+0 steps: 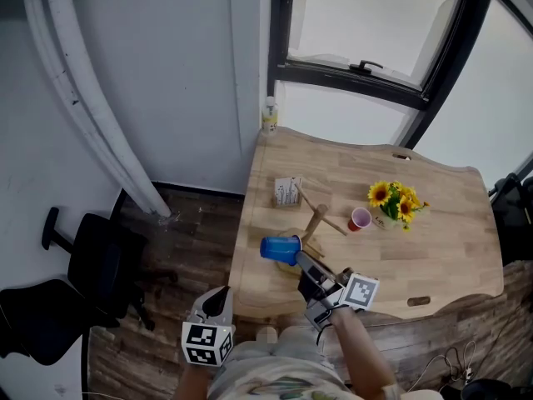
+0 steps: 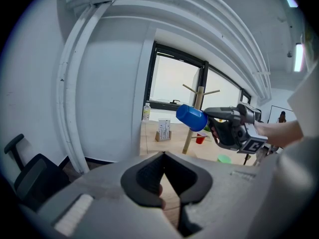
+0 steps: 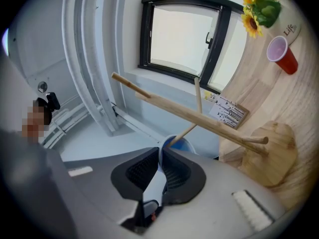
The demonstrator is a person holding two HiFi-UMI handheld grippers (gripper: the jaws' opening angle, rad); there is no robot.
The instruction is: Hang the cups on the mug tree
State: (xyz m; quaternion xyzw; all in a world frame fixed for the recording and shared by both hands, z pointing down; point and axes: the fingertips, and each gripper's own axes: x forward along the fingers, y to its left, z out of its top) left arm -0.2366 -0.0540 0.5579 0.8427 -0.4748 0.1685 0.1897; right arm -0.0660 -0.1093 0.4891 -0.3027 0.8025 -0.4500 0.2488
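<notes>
The wooden mug tree [image 1: 315, 222] stands near the table's front left edge. My right gripper [image 1: 298, 258] is shut on the rim of a blue cup [image 1: 279, 247], held on its side just left of the tree. In the right gripper view a thin peg of the tree [image 3: 209, 121] reaches into the cup's mouth [image 3: 182, 146] in front of the gripper [image 3: 160, 156]. A red cup [image 1: 360, 218] lies on the table right of the tree. My left gripper [image 1: 220, 297] hangs low, off the table's front left corner, shut and holding nothing; its view shows the blue cup [image 2: 191, 117].
A vase of sunflowers [image 1: 396, 200] stands right of the red cup. A small printed box [image 1: 287, 192] sits behind the tree and a bottle [image 1: 269, 115] at the far left corner. A green thing [image 2: 224, 158] lies on the table. An office chair [image 1: 79, 265] stands on the floor at left.
</notes>
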